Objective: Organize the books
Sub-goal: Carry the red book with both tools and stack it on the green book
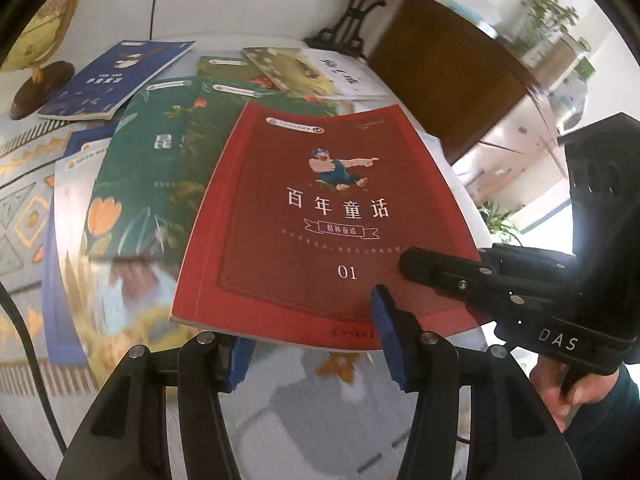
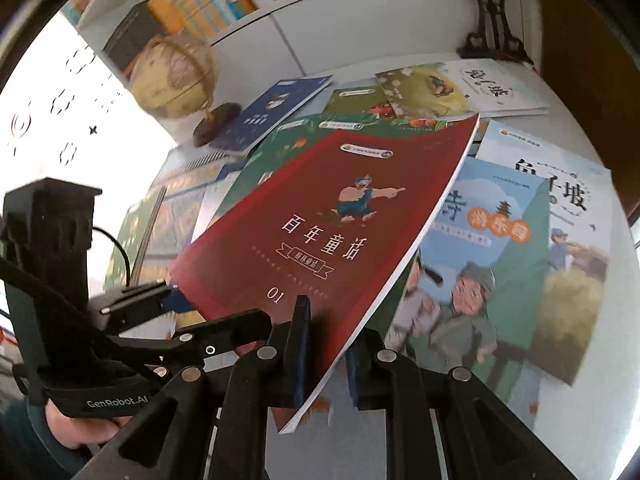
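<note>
I have the red book (image 2: 320, 232) lifted and tilted above the scattered books. My right tongs (image 2: 328, 360) are clamped tight on its bottom edge. My left tongs (image 1: 308, 344) are part open at the same edge; one blue pad lies on the cover, the other sits below, and I cannot tell whether they grip. Beyond the red book lie the green book (image 1: 132, 184) and the blue book (image 1: 116, 76), beside the globe (image 2: 176, 76). Sorting has barely begun: nearly everything is strewn on the bench (image 2: 624, 280).
</note>
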Demonstrator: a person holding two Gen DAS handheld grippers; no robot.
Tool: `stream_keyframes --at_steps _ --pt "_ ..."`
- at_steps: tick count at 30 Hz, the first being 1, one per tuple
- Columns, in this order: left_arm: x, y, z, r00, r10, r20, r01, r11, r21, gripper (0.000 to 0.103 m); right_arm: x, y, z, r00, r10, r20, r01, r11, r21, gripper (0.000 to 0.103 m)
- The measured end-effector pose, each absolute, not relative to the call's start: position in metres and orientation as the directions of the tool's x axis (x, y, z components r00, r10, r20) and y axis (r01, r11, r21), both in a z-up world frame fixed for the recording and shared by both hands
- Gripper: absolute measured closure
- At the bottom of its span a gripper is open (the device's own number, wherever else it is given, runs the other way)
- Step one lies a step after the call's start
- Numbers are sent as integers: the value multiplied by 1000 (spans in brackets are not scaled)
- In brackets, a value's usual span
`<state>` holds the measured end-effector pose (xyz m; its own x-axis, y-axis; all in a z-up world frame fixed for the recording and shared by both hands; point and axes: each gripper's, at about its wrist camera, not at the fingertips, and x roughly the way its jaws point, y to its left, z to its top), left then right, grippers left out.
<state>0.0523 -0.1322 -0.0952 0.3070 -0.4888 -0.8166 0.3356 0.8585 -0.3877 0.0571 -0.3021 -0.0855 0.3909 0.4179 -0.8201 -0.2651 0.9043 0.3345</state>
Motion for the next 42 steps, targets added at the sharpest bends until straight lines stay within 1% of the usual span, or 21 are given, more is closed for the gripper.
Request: stream_keyframes --at_steps 4,8,12,18,23,32,39,42 --pt "19 -138 -82 337 -488 -805 348 859 -375 52 26 -298 -75 398 396 -827 -322 905 279 88" --pt "-14 -134 -68 374 -500 -781 333 859 -390 52 -8 -293 -64 411 384 -827 -366 900 237 88" --pt "-44 -123 -52 425 -485 -764 315 871 -377 52 -32 -284 -52 421 403 -813 -406 885 228 87" --pt "-82 -78 -27 521 -435 -735 223 900 -375 52 -58 -242 -29 426 455 -782 -506 836 211 86" --pt "-98 -21 -10 589 -382 -712 124 913 -388 52 -67 -190 -15 403 503 -764 -584 784 209 86" --pt "-84 106 -3 658 -244 -712 -22 940 -342 52 -33 -60 -12 307 598 -740 -692 674 258 86" --pt "-47 204 -25 656 -177 -734 -124 934 -336 52 20 53 -34 207 642 -738 -711 617 337 85" --pt "-35 229 -35 643 -165 -748 -151 930 -334 52 42 85 -48 171 650 -740 -699 610 374 85"
